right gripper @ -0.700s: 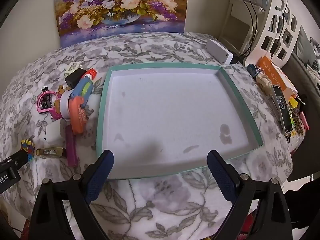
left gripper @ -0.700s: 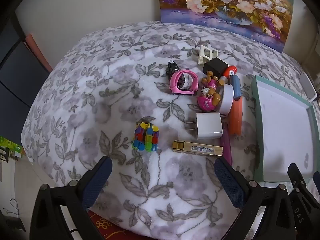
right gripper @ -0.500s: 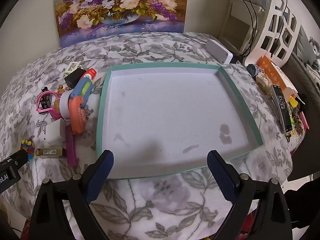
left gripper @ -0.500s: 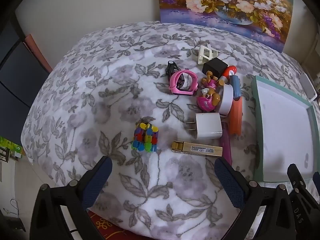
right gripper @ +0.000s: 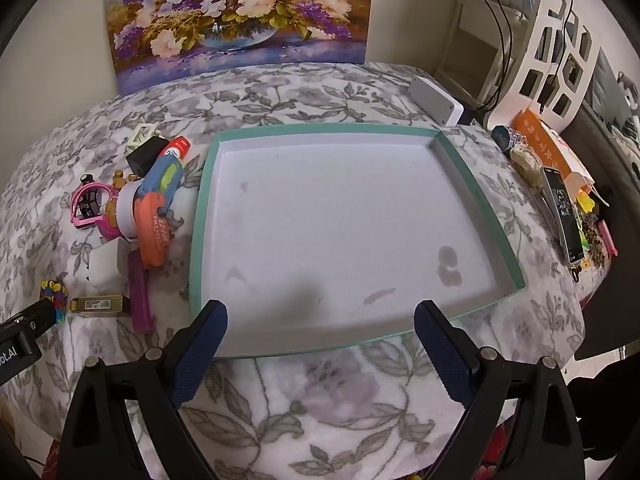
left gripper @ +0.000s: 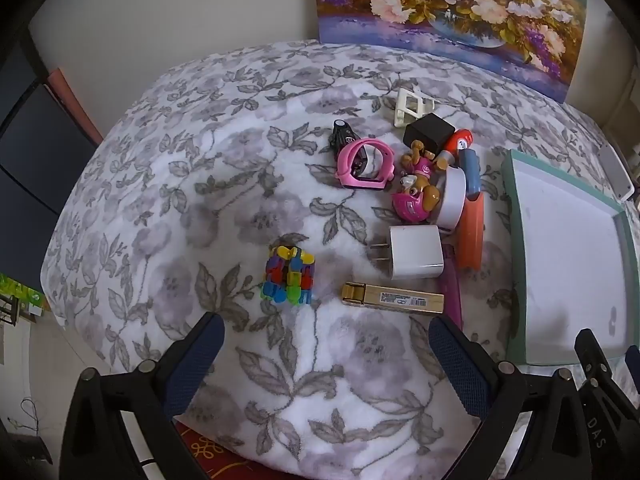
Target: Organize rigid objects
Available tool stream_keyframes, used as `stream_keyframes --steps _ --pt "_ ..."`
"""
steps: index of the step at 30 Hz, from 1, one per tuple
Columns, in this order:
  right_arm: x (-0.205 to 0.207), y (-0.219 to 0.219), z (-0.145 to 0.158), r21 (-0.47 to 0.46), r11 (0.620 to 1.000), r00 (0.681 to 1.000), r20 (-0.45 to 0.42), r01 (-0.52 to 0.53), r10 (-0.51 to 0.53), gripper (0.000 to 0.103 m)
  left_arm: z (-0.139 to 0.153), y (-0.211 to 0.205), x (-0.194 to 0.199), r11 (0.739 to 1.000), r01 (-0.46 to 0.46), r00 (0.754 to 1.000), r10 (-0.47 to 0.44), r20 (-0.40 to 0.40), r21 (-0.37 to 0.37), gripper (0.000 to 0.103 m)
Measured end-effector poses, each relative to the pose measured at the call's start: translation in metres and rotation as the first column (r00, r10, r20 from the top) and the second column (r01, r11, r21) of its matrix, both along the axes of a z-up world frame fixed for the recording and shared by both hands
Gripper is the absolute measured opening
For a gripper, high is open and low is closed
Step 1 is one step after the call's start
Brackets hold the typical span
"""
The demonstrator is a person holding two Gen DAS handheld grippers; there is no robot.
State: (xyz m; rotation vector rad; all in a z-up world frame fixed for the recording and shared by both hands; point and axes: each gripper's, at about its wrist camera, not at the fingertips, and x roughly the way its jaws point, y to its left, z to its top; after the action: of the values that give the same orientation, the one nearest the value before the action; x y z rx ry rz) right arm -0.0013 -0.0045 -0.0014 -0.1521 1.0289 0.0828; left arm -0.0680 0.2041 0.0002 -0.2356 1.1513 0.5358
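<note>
A green-rimmed white tray [right gripper: 208,184] lies bare on the floral blanket, its rim [left gripper: 514,240] at the right of the left wrist view. Left of it sits a clutter: a colourful block cube [left gripper: 289,275], a gold stick [left gripper: 394,299], a white charger [left gripper: 414,257], a pink watch band [left gripper: 365,165], a pink dog toy [left gripper: 416,192], a black cube [left gripper: 428,134], an orange and blue toy gun [right gripper: 158,200]. My left gripper [left gripper: 326,354] hovers open just short of the cube and stick. My right gripper [right gripper: 320,340] is open over the tray's near rim.
A flower painting [right gripper: 240,16] leans on the wall behind. A white box [right gripper: 436,100] lies past the tray's far corner. A phone [right gripper: 562,212], an orange packet [right gripper: 548,148] and small items crowd the right edge. A white shelf [right gripper: 560,52] stands at the right.
</note>
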Motion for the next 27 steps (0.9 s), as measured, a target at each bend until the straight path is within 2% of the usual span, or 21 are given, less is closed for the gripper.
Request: stream_keyframes --steps 27 --pt "0.0019 -0.0009 -0.0044 -0.002 1.0 1.0 -0.015 0.013 -0.013 0.095 -0.0048 -0.0005 0.0022 1.0 0.002 1.0 -0.002 -0.01 0.001 0.103"
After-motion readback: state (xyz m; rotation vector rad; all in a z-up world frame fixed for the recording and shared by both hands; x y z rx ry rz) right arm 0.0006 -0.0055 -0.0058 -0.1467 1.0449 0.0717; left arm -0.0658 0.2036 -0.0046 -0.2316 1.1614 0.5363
